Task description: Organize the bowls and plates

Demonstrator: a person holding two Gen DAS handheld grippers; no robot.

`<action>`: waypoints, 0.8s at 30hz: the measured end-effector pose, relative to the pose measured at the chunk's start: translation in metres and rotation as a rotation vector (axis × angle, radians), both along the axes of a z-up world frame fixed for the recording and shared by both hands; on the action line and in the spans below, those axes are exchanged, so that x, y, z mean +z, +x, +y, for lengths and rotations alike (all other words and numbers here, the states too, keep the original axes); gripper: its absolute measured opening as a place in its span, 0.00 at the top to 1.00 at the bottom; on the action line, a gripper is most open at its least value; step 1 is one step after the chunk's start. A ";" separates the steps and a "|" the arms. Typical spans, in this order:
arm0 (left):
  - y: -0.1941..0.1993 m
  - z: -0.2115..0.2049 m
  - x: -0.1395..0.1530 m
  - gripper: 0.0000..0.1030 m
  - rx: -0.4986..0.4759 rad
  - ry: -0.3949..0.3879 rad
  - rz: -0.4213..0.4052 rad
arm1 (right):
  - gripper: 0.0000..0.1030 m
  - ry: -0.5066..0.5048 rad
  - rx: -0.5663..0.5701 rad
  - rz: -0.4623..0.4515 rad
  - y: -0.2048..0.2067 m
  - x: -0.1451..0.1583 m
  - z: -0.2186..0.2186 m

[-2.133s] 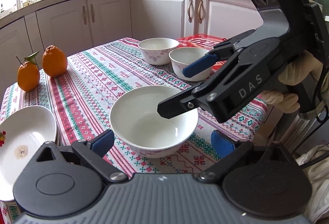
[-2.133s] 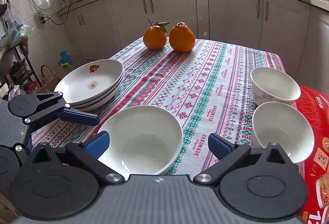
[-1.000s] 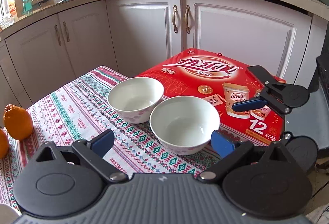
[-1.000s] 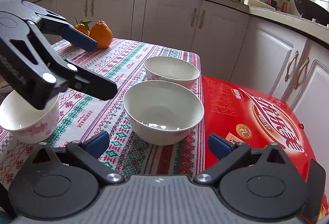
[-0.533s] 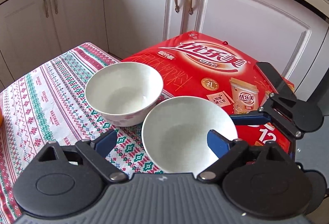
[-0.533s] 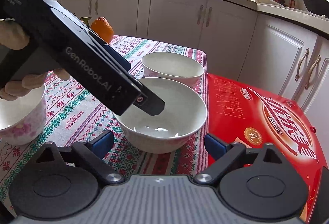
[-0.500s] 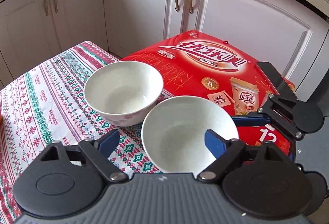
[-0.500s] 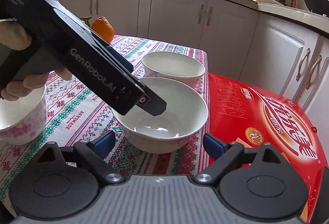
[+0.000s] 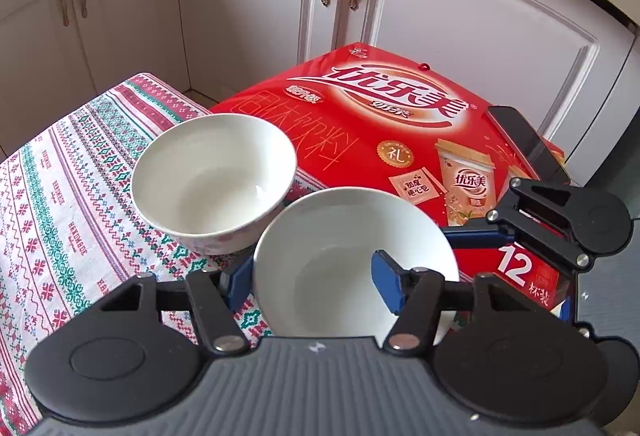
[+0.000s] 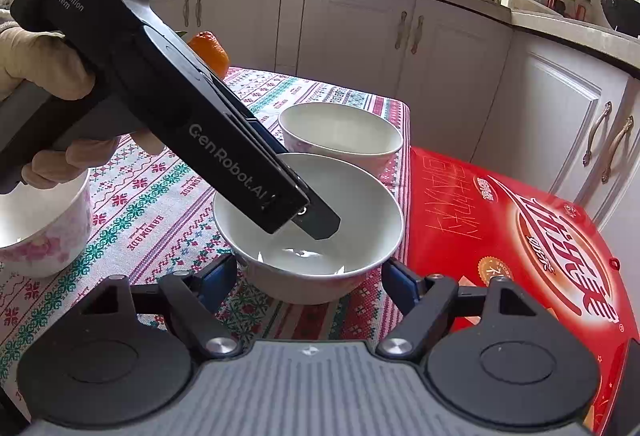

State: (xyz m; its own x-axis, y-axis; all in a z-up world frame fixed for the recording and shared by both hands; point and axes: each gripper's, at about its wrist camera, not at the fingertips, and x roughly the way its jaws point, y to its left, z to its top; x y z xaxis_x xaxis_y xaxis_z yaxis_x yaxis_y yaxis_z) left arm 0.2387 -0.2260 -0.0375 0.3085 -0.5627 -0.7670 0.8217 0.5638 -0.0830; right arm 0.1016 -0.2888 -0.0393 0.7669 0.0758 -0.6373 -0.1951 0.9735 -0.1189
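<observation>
Two white bowls stand side by side on the patterned tablecloth. My left gripper (image 9: pixel 312 282) straddles the near rim of the nearer bowl (image 9: pixel 340 236): one blue pad is outside its left wall, the other inside. The jaws have narrowed but a gap to the wall shows. The farther bowl (image 9: pixel 212 176) is just behind it. In the right wrist view the left gripper body (image 10: pixel 256 172) reaches down into that nearer bowl (image 10: pixel 360 204). My right gripper (image 10: pixel 310 278) is open, its pads wide on either side of the same bowl.
A red drink carton (image 9: pixel 400 108) lies right of the bowls. A third bowl with pink flowers (image 10: pixel 40 228) stands at the left. An orange (image 10: pixel 208 48) sits far back. White cabinets (image 9: pixel 460 16) stand behind the table.
My left gripper has moved down onto the nearer bowl's rim and its jaws have narrowed around the wall. My right gripper's jaws have come in slightly around the same bowl.
</observation>
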 end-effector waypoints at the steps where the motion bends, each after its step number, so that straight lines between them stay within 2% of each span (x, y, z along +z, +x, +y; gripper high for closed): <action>1: 0.000 -0.001 0.000 0.41 -0.002 0.002 -0.001 | 0.19 -0.001 0.003 0.001 0.000 0.000 0.000; 12: -0.004 0.003 0.006 0.41 -0.023 -0.006 0.002 | 0.20 0.014 0.000 0.016 -0.002 0.005 0.000; 24: -0.032 0.030 0.027 0.41 0.005 -0.035 -0.002 | 0.20 0.021 0.049 0.007 -0.026 0.029 0.018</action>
State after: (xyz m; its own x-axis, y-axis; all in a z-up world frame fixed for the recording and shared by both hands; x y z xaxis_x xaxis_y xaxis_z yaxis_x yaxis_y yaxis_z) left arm 0.2069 -0.1958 -0.0101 0.3127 -0.5877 -0.7462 0.8190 0.5647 -0.1016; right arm 0.0757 -0.2712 -0.0098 0.7575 0.1266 -0.6404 -0.2437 0.9649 -0.0974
